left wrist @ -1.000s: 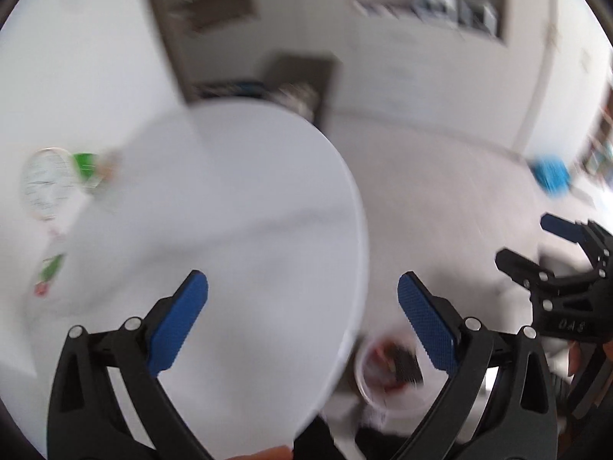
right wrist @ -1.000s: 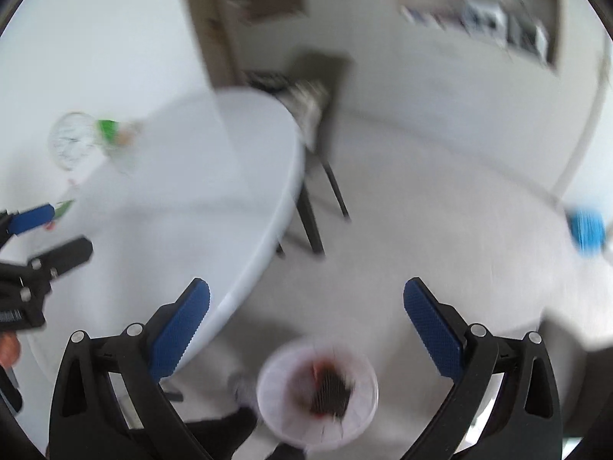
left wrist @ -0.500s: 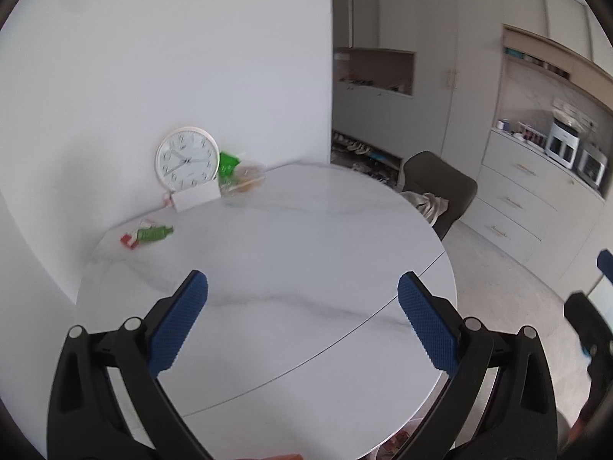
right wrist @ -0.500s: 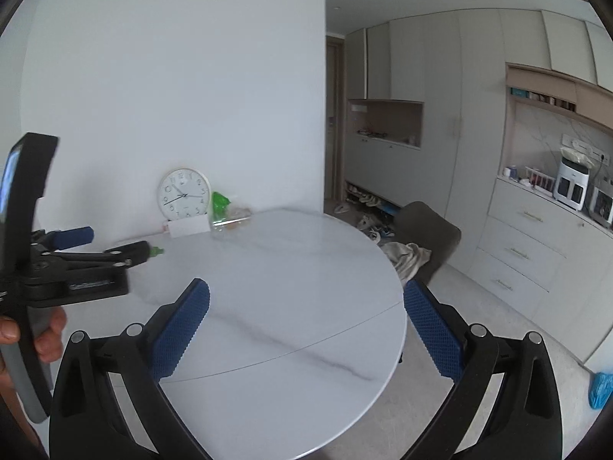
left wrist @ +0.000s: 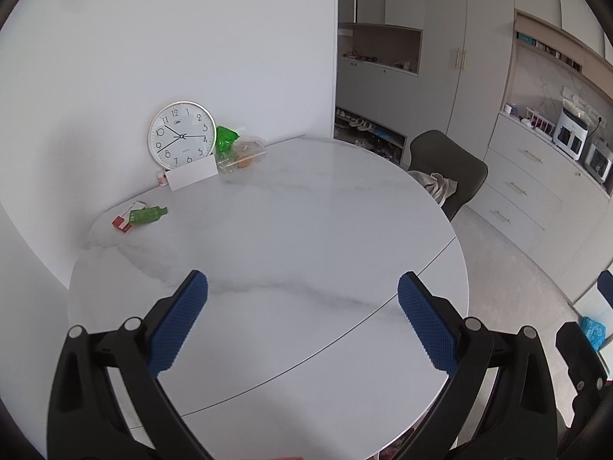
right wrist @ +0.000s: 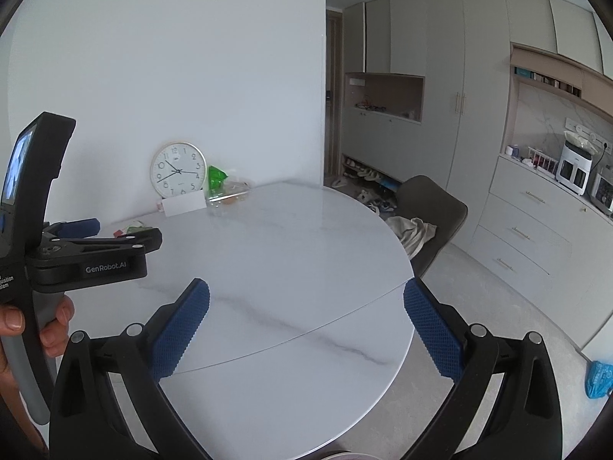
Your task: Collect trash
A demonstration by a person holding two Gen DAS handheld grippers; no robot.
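On the round white marble table (left wrist: 306, 237), a green wrapper (left wrist: 147, 214) lies on a red and white packet at the far left edge. A clear plastic food container (left wrist: 243, 157) and a green bag (left wrist: 226, 138) sit by the wall at the back. My left gripper (left wrist: 302, 303) hovers open over the near half of the table with nothing between its fingers. My right gripper (right wrist: 306, 306) is also open and empty over the table's near edge. In the right wrist view, the left gripper (right wrist: 126, 231) is at the left, held by a hand (right wrist: 53, 326).
A wall clock (left wrist: 182, 134) leans on the wall behind a white card (left wrist: 192, 171). A dark chair (left wrist: 448, 165) with a cloth on it stands at the table's far right. Cabinets line the right wall. A blue bag (right wrist: 599, 377) lies on the floor.
Both grippers have swung up from pointing down at the floor and a white bin to looking level across the table. Both stayed open.
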